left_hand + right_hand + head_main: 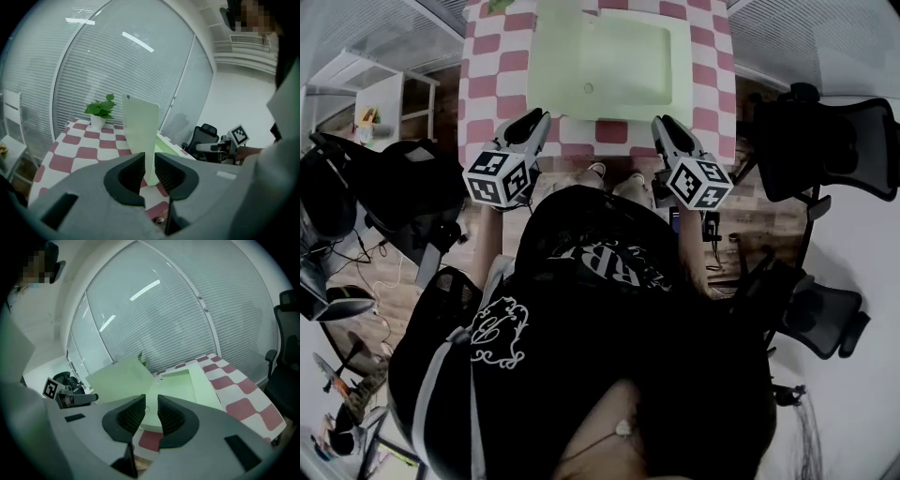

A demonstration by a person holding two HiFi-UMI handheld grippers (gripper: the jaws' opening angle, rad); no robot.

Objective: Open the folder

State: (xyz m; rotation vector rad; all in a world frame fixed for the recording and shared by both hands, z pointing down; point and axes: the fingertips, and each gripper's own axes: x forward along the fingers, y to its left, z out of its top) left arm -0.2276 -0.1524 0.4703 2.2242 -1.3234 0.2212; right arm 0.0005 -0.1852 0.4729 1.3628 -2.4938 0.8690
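A pale green folder [628, 66] lies on the red-and-white checked table [487, 66]. Its cover [140, 129] stands lifted from the base, and my left gripper [150, 169] is shut on the cover's near edge. The head view places that gripper [534, 122] at the folder's front left corner. In the right gripper view the raised cover [119, 379] tilts up on the left above the open base [183, 383]. My right gripper [151, 411] hovers at the folder's front right corner [664, 125], its jaws a narrow gap apart with nothing between them.
A potted plant [101, 110] stands at the table's far end before blinds-covered glass walls. Black office chairs stand to the right [834, 150] and left [384, 187] of the table. A white shelf [380, 103] is further left. The table's near edge is just under the grippers.
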